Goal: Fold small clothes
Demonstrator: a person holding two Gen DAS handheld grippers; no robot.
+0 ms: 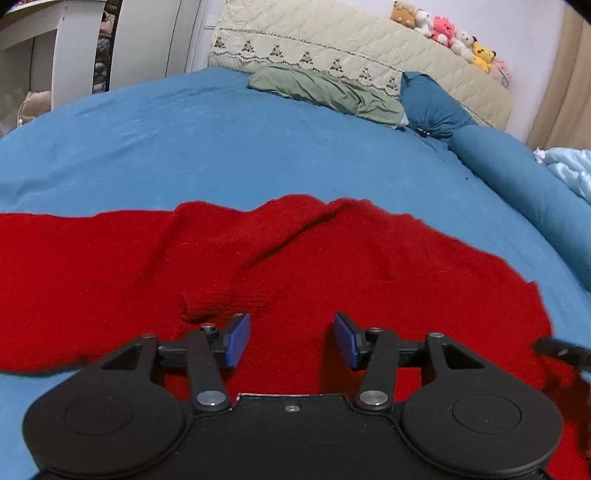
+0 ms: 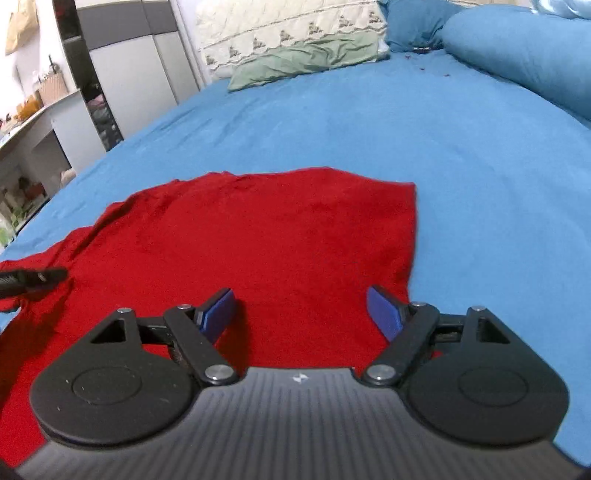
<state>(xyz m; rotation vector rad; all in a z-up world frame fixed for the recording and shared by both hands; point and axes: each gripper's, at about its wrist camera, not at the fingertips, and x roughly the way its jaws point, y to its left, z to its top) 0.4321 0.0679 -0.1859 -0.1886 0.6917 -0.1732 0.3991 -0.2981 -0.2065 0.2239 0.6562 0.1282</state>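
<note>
A red knitted garment [image 1: 295,258] lies spread on the blue bedsheet [image 1: 184,147], with a sleeve folded across its middle. My left gripper [image 1: 291,339] hovers low over the garment's near part, its blue pads [image 1: 238,341] apart and nothing between them. In the right wrist view the same red garment [image 2: 277,240] lies flat, its right edge straight. My right gripper [image 2: 301,314] stands open over the garment's near right corner with nothing between its pads [image 2: 384,314]. The other gripper's black tip shows at each view's edge.
A green pillow [image 1: 328,94] and a blue pillow [image 1: 432,107] lie at the bed's head against a quilted beige headboard [image 1: 351,44]. A row of plush toys [image 1: 450,33] sits on top. A blue bolster [image 1: 524,184] runs along the right. White cabinets [image 2: 129,74] stand left.
</note>
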